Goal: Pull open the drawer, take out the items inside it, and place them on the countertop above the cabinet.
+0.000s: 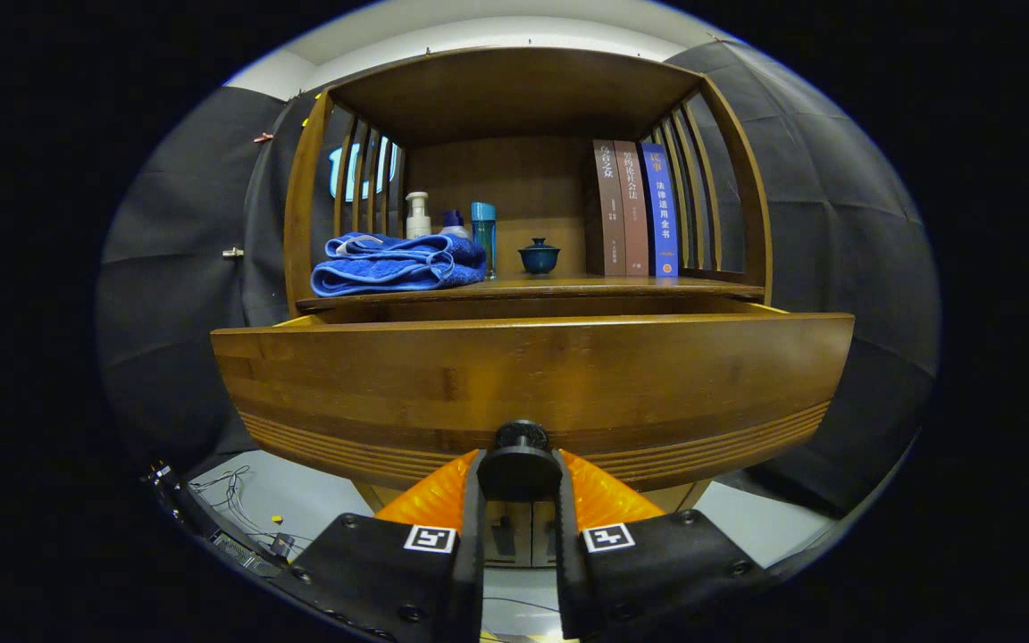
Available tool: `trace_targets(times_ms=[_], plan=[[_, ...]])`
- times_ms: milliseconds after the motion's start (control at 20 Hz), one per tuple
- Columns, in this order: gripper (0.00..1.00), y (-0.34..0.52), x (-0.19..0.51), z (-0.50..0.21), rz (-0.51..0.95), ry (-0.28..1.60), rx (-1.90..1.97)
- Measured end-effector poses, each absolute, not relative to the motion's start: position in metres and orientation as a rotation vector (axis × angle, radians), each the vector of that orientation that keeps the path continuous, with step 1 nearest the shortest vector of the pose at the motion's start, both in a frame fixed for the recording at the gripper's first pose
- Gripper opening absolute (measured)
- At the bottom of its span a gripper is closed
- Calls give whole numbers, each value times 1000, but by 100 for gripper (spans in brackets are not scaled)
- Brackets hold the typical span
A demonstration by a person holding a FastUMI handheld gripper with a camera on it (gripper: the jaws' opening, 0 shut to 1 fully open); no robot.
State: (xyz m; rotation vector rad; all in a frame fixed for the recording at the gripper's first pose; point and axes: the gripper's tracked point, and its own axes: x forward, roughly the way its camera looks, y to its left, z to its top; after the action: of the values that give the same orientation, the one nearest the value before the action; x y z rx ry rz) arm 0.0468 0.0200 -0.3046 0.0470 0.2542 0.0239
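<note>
A: The drawer (532, 375) is out of the cabinet (528, 179) a good way, its wooden front bowed wide toward us, and the fingers (520, 473) are pinching its small dark knob (520, 438) low on the front, at about six o'clock from the middle of the panel. Both fingers look pressed against the knob's sides.

B: Can you see what's in it?

A: No. The front panel hides the inside from here, so I cannot tell what items are waiting or how many.

B: And the tabletop above?

A: Already busy. A folded blue towel (394, 265) sits at ten o'clock from the knob, with a white pump bottle (417, 216) and a teal tumbler (483, 234) just behind it. A small lidded cup (539, 256) is at twelve o'clock, and three books (635, 210) stand upright at one o'clock.

B: What worries you?

A: Two things, I'd guess. The knob is small and round; if the pull goes off-line, the fingers could slip off it or the drawer could bind on one side. Pull too far and it might come off its runners and drop. Later, setting items down up there, the bare spots are narrow, between the cup and the books or along the front edge. A careless reach could knock the cup or tip the tumbler.
</note>
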Motion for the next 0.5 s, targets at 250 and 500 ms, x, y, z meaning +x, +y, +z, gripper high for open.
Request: trace_targets(times_ms=[250,500], plan=[[37,22,19,-310,17,264,61],[37,22,11,-313,8,269,58]])
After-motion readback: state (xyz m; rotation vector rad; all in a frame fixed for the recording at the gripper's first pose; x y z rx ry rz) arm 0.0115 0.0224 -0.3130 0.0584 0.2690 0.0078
